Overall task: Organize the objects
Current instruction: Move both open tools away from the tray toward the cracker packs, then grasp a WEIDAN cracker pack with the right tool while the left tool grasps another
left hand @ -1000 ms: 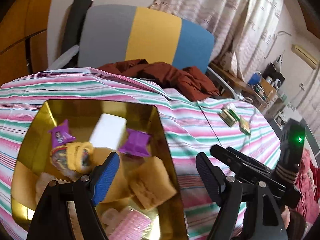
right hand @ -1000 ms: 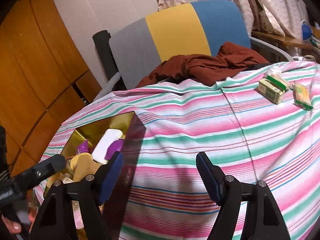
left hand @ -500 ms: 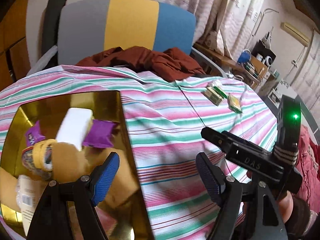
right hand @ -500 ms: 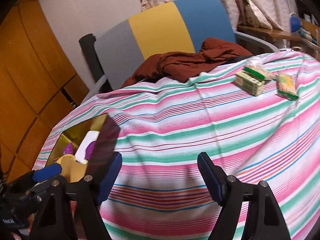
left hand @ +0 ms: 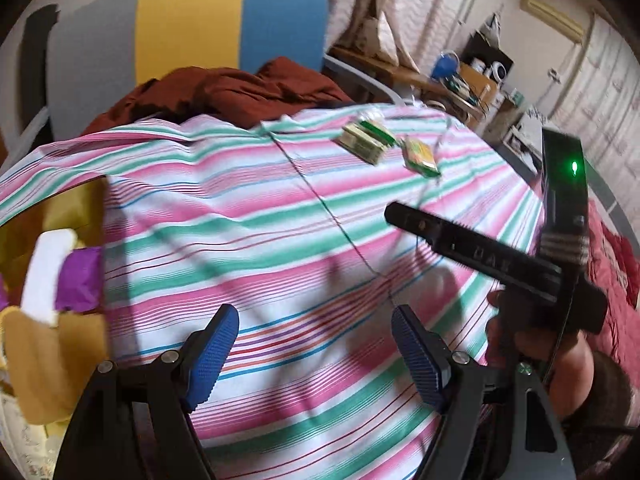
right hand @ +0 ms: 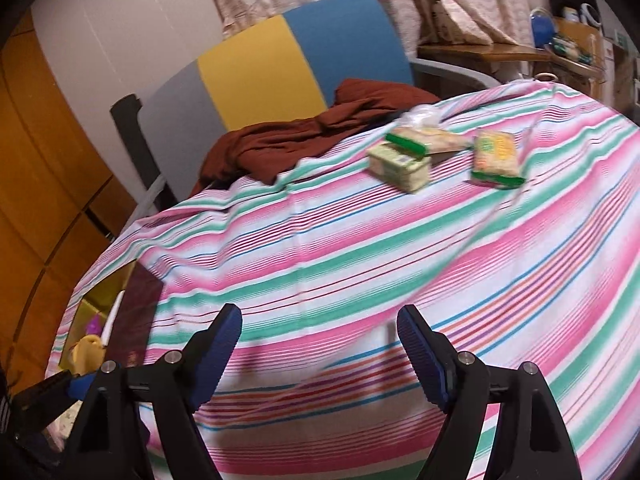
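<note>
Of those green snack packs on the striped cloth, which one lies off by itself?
The flat yellow-and-green packet, farthest right. The box and the pack behind it sit bunched together to its left.

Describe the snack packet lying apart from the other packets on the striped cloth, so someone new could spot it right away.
Start at the striped cloth, then look toward its far side, in front of the chair. Two green-edged packs lie touching there; the packet sits alone to their right, flat, yellow-orange with a green end.
</note>
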`<state>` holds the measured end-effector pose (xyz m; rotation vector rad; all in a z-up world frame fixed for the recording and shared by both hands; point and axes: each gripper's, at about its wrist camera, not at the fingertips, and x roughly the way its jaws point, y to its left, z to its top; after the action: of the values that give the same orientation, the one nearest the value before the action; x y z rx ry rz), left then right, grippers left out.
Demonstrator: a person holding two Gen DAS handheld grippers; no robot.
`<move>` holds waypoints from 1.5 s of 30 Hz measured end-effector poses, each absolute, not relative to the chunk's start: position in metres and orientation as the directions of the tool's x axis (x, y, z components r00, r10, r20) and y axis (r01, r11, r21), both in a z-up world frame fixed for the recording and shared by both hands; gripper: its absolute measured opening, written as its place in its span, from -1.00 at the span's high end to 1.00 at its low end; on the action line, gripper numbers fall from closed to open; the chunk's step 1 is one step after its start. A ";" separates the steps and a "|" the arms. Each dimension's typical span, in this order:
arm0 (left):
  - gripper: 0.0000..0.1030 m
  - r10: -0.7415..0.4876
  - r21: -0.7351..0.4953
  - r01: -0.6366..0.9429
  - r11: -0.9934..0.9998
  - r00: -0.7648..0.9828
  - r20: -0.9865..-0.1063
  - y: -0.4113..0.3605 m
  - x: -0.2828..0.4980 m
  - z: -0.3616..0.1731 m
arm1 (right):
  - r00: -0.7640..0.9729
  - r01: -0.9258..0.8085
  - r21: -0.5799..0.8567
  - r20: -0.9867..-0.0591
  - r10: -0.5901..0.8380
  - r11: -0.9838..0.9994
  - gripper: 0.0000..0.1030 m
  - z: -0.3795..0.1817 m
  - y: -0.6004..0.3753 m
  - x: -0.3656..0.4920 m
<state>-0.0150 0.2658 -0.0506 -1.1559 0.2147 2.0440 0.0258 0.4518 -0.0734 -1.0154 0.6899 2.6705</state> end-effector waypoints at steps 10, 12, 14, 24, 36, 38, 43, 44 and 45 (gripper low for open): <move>-0.56 0.511 -0.178 -0.735 -0.654 -0.255 -0.821 0.301 -0.011 -0.068 | -0.709 -0.432 0.258 -0.690 0.148 -0.865 -0.57 -0.083 0.522 0.017; -0.56 0.508 -0.172 -0.741 -0.649 -0.253 -0.823 0.303 -0.011 -0.069 | -0.702 -0.465 0.232 -0.685 0.196 -0.854 -0.57 -0.080 0.543 0.011; -0.56 0.507 -0.172 -0.743 -0.647 -0.250 -0.825 0.305 -0.011 -0.070 | -0.696 -0.495 0.222 -0.679 0.231 -0.840 -0.57 -0.077 0.563 0.004; -0.56 0.469 -0.146 -0.732 -0.666 -0.259 -0.845 0.302 -0.016 -0.074 | -0.627 -0.594 0.155 -0.704 0.333 -0.790 -0.51 -0.083 0.641 -0.064; -0.56 0.499 -0.096 -0.785 -0.613 -0.290 -0.817 0.360 -0.042 -0.060 | -0.588 -0.561 0.100 -0.747 0.311 -0.822 -0.02 -0.097 0.643 -0.061; -0.56 0.511 -0.084 -0.801 -0.592 -0.293 -0.808 0.379 -0.050 -0.057 | -0.591 -0.549 0.088 -0.744 0.311 -0.831 -0.02 -0.095 0.640 -0.049; -0.56 0.525 -0.051 -0.825 -0.563 -0.309 -0.793 0.437 -0.080 -0.052 | -0.600 -0.569 0.134 -0.742 0.298 -0.811 -0.01 -0.103 0.647 -0.023; -0.56 0.526 -0.045 -0.830 -0.556 -0.309 -0.793 0.448 -0.086 -0.051 | -0.603 -0.579 0.152 -0.741 0.294 -0.801 -0.01 -0.105 0.651 -0.020; -0.56 0.525 -0.035 -0.836 -0.548 -0.311 -0.793 0.460 -0.092 -0.051 | -0.607 -0.582 0.166 -0.740 0.290 -0.796 0.00 -0.107 0.653 -0.018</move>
<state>-0.0917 0.4601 -0.0510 -0.9878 0.4887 1.9572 -0.0183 0.6528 -0.1069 -0.9982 0.5426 2.3808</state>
